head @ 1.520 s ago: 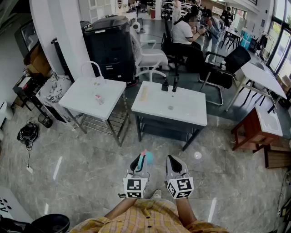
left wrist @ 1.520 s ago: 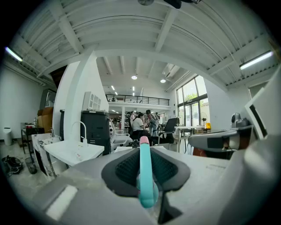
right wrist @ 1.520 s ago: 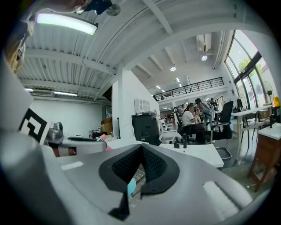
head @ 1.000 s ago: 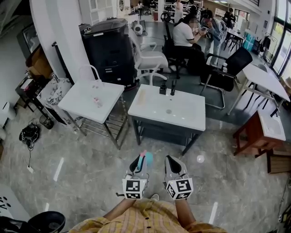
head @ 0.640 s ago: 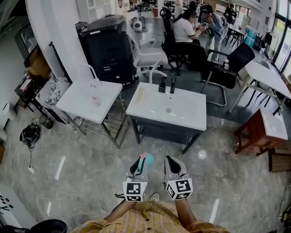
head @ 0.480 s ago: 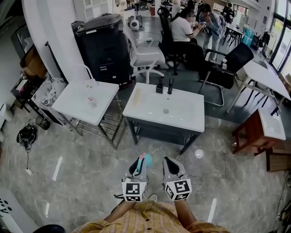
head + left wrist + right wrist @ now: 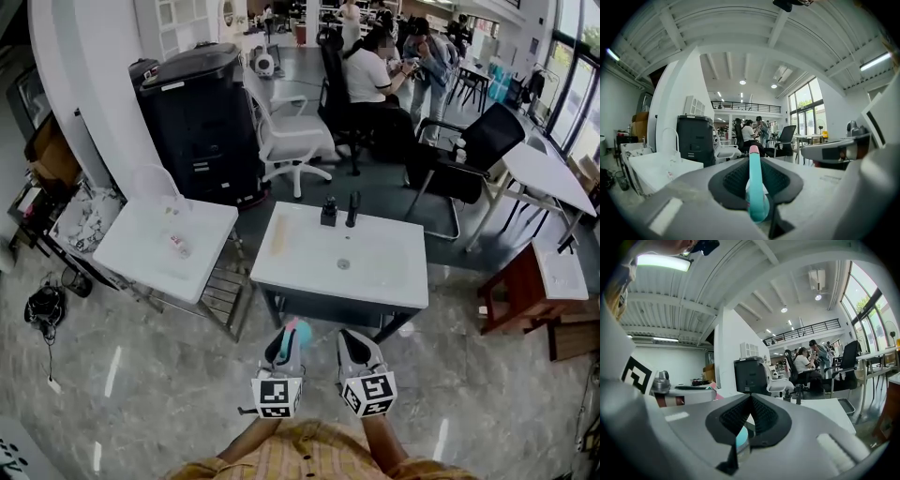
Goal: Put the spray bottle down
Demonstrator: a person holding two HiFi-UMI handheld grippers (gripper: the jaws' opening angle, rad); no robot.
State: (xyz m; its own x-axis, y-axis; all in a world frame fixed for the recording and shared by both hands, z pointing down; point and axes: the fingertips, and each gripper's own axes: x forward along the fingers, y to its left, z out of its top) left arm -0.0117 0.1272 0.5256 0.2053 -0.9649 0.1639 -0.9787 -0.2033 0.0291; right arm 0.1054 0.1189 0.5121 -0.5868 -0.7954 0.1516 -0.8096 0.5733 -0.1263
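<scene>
Spray bottle: teal, pink-tipped, pinched in left gripper, near front edge of white table. Right gripper: pressed together, empty, just beside. Two dark objects at table's far edge. Second white table left; black cabinet, white chair beyond.

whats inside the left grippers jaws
A teal spray bottle with a pink tip, clamped in the left gripper. Its lower part is covered by the gripper and can't be seen.
</scene>
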